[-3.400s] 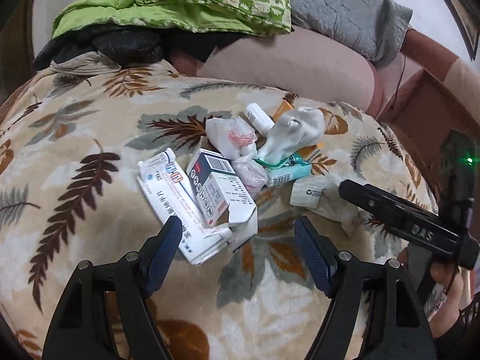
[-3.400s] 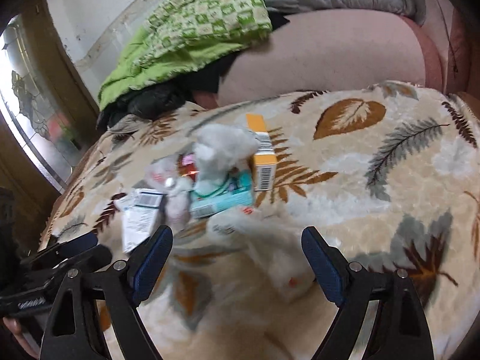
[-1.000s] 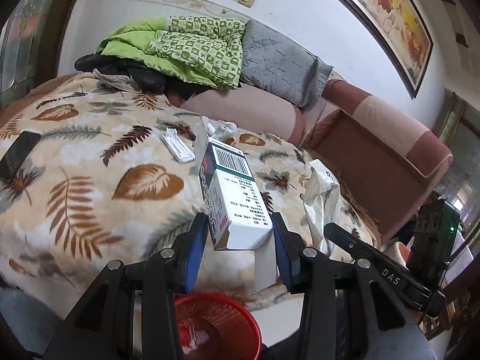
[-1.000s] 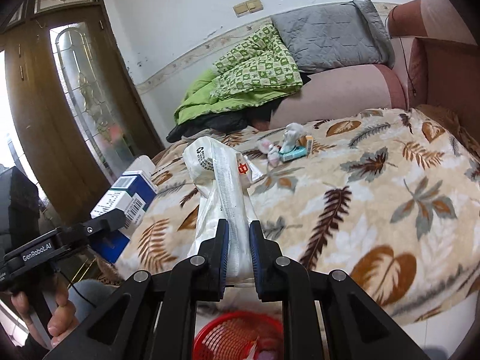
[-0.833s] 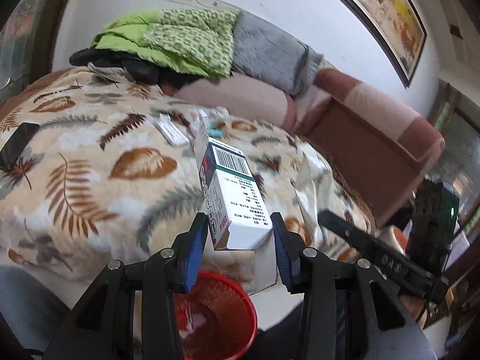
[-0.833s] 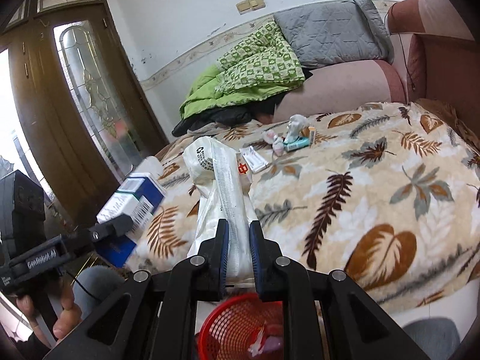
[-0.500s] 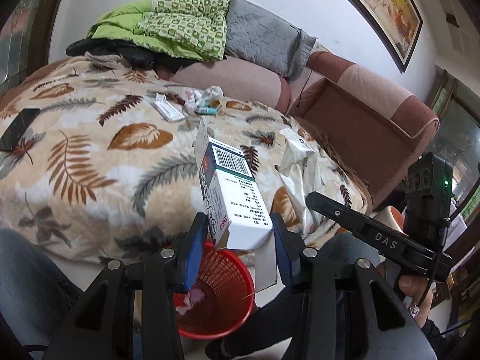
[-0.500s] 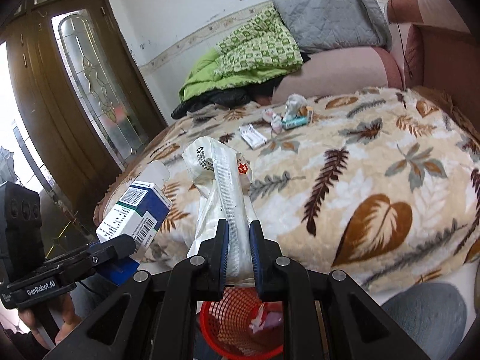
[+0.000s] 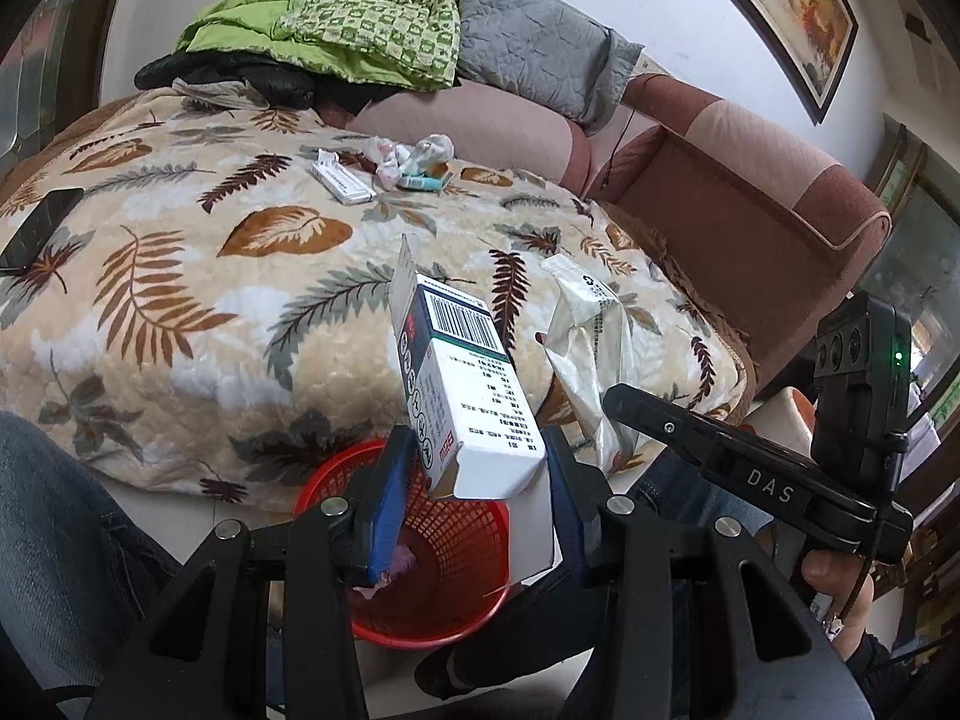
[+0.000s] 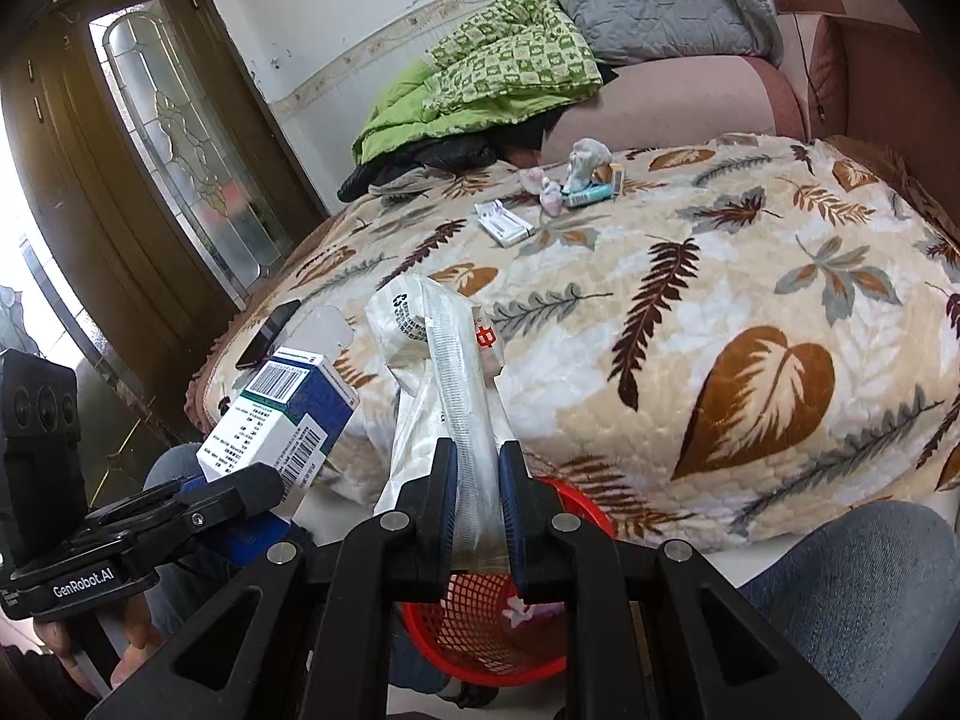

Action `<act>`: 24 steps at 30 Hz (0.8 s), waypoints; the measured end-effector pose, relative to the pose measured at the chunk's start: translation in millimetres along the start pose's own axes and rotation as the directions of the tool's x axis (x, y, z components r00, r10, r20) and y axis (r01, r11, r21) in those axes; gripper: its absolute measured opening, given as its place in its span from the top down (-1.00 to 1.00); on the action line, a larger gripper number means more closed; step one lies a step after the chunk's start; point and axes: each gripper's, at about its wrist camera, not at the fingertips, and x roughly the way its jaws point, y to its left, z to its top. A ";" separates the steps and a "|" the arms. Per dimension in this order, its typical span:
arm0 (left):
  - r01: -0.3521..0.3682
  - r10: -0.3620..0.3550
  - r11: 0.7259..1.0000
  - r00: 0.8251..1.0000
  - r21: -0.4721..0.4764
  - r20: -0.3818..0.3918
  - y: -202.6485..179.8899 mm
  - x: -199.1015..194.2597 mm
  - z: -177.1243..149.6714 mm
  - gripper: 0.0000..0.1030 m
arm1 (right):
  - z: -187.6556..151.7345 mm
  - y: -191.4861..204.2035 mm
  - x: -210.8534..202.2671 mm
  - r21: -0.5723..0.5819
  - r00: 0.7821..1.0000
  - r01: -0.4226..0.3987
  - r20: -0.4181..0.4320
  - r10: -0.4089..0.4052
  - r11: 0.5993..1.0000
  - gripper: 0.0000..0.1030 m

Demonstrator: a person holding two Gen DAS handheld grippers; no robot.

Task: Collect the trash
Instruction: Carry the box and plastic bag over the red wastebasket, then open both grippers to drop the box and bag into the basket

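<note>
My left gripper is shut on a white and blue medicine box with a barcode, held above the red mesh trash basket on the floor. That box also shows at the left of the right wrist view. My right gripper is shut on a crumpled white plastic wrapper, which hangs over the same basket. In the left wrist view the wrapper sits to the right of the box. Far back on the blanket lies a pile of trash, and beside it a flat white box.
A leaf-patterned blanket covers the bed. A dark phone lies near its left edge. Green bedding and a grey pillow are piled at the back. A person's jeans-clad knees flank the basket. A brown door stands left.
Both grippers have drawn back from the bed and sunk, each keeping its load. The red basket shows more fully beneath them, and the trash pile looks farther away.
</note>
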 end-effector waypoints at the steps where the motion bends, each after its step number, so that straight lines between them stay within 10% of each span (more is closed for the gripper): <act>1: 0.002 -0.002 1.000 1.000 0.000 -0.004 0.4 0.6 -0.5 0.20 | -0.1 0.1 0.9 0.002 1.000 -0.001 -0.002 0.001 1.000 0.70; 24: 0.012 -0.013 1.000 0.998 -0.013 -0.061 5.5 15.4 -8.2 0.12 | -0.5 -11.5 8.1 0.059 0.999 -0.029 -0.014 0.029 0.998 0.33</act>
